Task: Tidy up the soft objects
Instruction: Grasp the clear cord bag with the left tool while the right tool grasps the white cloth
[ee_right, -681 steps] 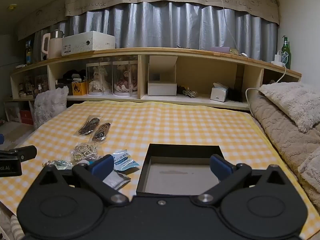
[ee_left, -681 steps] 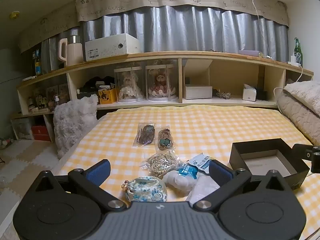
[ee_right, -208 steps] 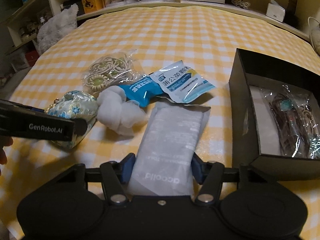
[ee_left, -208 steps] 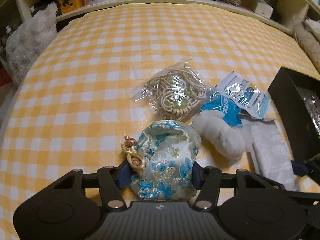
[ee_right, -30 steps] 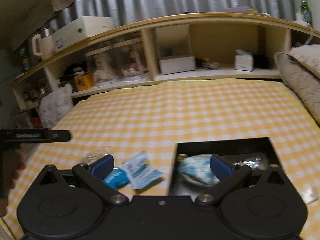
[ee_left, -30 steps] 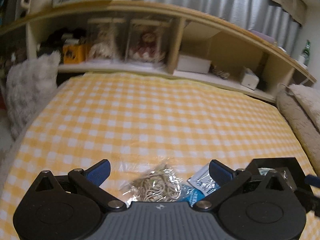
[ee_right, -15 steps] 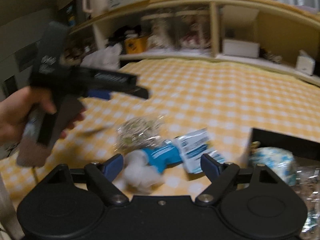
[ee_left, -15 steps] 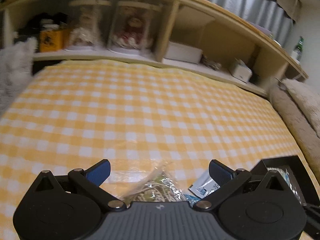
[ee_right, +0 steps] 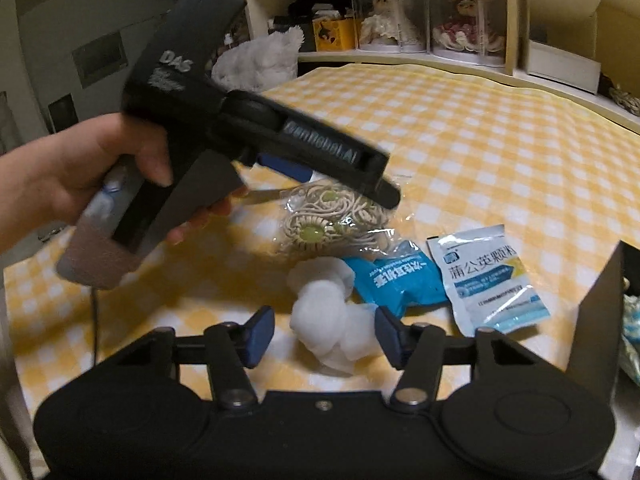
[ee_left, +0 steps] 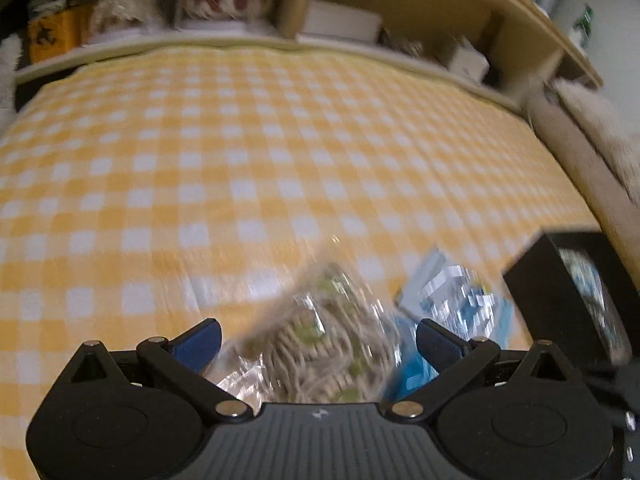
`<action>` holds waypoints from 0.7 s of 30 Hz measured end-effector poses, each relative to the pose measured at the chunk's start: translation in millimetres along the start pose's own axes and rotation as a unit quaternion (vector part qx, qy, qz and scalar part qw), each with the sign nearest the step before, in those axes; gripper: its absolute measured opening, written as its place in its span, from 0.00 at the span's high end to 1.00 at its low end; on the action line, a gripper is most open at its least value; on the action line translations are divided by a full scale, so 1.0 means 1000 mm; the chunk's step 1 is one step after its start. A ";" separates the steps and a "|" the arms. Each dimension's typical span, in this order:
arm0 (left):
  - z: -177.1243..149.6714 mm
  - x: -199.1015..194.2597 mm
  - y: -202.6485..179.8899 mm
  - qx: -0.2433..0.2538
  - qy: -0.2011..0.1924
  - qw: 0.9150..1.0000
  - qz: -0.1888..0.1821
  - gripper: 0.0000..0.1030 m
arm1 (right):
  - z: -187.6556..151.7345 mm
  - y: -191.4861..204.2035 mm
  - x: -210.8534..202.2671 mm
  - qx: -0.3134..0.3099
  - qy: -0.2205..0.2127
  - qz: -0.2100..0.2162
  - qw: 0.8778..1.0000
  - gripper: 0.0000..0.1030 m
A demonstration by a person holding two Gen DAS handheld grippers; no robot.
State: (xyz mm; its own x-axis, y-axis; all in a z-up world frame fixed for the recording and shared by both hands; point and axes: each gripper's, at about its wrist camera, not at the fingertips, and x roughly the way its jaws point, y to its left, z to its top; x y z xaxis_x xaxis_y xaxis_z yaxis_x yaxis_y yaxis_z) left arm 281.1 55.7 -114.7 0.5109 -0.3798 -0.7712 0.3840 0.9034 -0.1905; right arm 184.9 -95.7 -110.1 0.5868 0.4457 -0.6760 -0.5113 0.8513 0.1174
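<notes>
A yellow-checked bed lies below wooden shelving under warm light.

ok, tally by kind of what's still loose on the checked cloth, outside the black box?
Clear bag of beige cord: 1
White cotton wad: 1
Blue packet: 1
White printed sachet: 1
Total: 4

The right gripper is closing around the cotton wad, pads not yet on it; the left gripper stands open over the cord bag.
</notes>
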 end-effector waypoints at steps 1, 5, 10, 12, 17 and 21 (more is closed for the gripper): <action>-0.002 -0.002 -0.002 0.012 0.007 1.000 0.004 0.03 | 0.001 0.000 0.002 -0.002 0.001 -0.001 1.000 0.57; -0.007 -0.009 -0.008 0.038 0.040 0.998 0.013 0.10 | -0.001 0.002 0.003 -0.013 0.010 -0.002 1.000 0.66; -0.012 -0.016 -0.013 0.047 0.065 0.997 0.005 0.10 | -0.006 0.005 -0.011 -0.023 0.044 -0.008 0.999 0.71; -0.015 -0.017 -0.021 0.057 0.053 0.997 0.020 0.09 | -0.009 0.004 -0.019 -0.021 0.059 -0.009 0.998 0.72; -0.010 -0.011 -0.037 0.089 0.008 0.995 0.049 0.06 | -0.019 0.000 -0.041 -0.003 0.091 -0.016 0.996 0.72; -0.001 0.006 -0.048 0.113 0.006 0.992 0.052 0.06 | -0.022 -0.004 -0.055 0.015 0.092 -0.017 0.995 0.72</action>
State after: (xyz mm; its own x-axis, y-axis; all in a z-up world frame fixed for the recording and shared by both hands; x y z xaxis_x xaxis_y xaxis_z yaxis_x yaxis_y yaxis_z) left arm 265.1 10.1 -110.7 0.5478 -0.2831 -0.7873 0.4928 0.8696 0.0302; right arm 140.9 -129.9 -89.2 0.4769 0.3601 -0.8018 -0.4725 0.8743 0.1116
